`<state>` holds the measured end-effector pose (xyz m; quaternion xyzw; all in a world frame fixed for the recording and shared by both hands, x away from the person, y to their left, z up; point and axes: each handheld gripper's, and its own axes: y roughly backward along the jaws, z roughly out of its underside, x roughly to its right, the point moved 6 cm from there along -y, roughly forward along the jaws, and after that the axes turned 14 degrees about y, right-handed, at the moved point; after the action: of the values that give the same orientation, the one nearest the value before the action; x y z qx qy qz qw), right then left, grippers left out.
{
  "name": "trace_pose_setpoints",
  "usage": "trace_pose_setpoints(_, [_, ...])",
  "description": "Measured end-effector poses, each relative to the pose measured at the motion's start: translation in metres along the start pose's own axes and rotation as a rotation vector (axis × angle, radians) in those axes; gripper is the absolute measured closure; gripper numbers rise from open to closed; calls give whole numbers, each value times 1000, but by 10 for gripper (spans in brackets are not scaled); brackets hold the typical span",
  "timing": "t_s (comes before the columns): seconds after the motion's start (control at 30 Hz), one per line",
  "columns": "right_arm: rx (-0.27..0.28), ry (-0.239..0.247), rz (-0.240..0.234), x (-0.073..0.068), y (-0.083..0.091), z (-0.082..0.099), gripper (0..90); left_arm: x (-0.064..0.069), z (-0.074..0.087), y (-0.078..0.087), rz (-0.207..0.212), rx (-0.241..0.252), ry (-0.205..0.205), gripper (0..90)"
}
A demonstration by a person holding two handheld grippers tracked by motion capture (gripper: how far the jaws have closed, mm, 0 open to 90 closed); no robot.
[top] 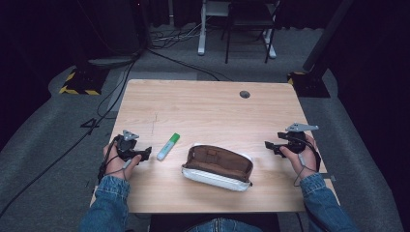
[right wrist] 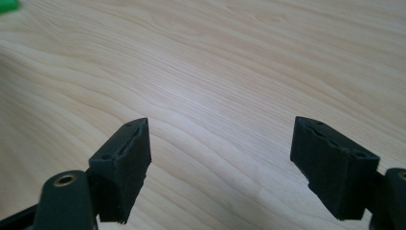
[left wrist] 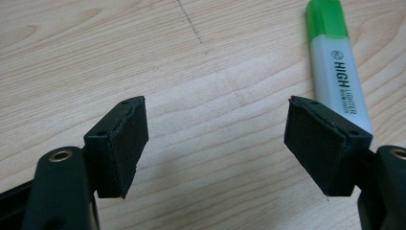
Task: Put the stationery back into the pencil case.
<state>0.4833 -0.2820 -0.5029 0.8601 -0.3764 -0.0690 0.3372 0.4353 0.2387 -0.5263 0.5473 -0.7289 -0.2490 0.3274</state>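
Both grippers are sitting wide with nothing between the fingers: left gripper [top: 145, 153] is hovering just beside the highlighter [top: 168, 146], right gripper [top: 271, 147] well off past the pouch [top: 217, 167] mid-worktop [top: 203, 106]. Marker's lying outside the left fingers, so closing now is probably just nudging it and sending it rolling.

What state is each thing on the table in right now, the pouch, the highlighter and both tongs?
Pouch: open, lying on the table, untouched.
Highlighter: capped, lying flat, not held.
Left tongs: open, nothing between them, highlighter just beside one jaw.
Right tongs: open, empty, over bare table.
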Motion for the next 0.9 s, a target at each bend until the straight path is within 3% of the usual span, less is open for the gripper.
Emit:
trace_pose_setpoints(0.1, [-35, -6, 39, 9, -7, 14, 225, 2, -1, 0, 20, -3, 1, 235])
trace_pose_setpoints(0.33, [-82, -25, 64, 15, -17, 35, 223, 13, -8, 6, 41, 4, -29, 232])
trace_pose_setpoints(0.63, [-72, -29, 107, 16, -18, 41, 218, 28, -16, 6, 80, 4, -48, 241])
trace_pose_setpoints(0.8, [-70, -31, 107, 12, -16, 41, 241, 42, -21, 6, 136, -3, -67, 313])
trace_pose_setpoints(0.9, [-65, -29, 107, 11, -15, 42, 255, 48, -23, 2, 139, -15, -86, 319])
